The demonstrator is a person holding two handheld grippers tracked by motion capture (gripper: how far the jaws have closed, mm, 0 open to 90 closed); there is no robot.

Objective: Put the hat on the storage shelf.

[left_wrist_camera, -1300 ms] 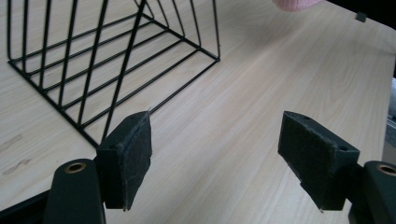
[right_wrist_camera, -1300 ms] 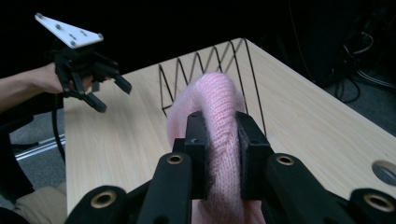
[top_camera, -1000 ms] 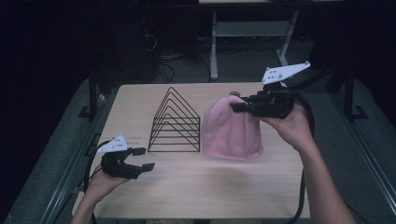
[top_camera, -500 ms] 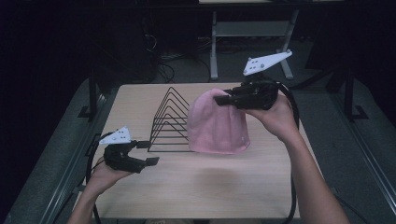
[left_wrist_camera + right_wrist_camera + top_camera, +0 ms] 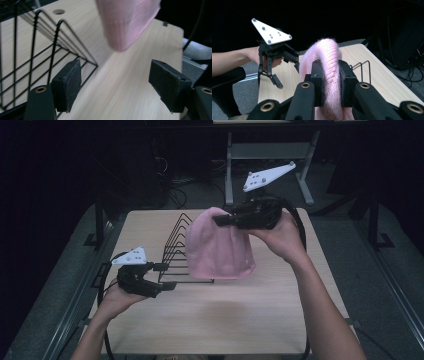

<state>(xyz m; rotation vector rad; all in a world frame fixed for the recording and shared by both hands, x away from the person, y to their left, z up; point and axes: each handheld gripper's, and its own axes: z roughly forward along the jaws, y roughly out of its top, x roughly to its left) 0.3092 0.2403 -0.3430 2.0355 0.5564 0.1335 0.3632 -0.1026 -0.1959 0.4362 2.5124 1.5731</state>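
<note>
My right gripper (image 5: pixel 220 220) pinches a pink knit hat (image 5: pixel 217 247) at its crown, holding it in the air over the wire rack (image 5: pixel 177 252) (its hem hangs free). My left gripper (image 5: pixel 165 276), jaws spread and empty, hovers beside the rack's near corner above the wooden table (image 5: pixel 225 315).

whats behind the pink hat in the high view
The pink hat hangs in front of the black wire rack, covering its right part. The table surface behind it is hidden too.

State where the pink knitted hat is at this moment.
In the high view the pink knitted hat hangs above the table, clamped in the right tongs, just right of the black wire rack.
</note>
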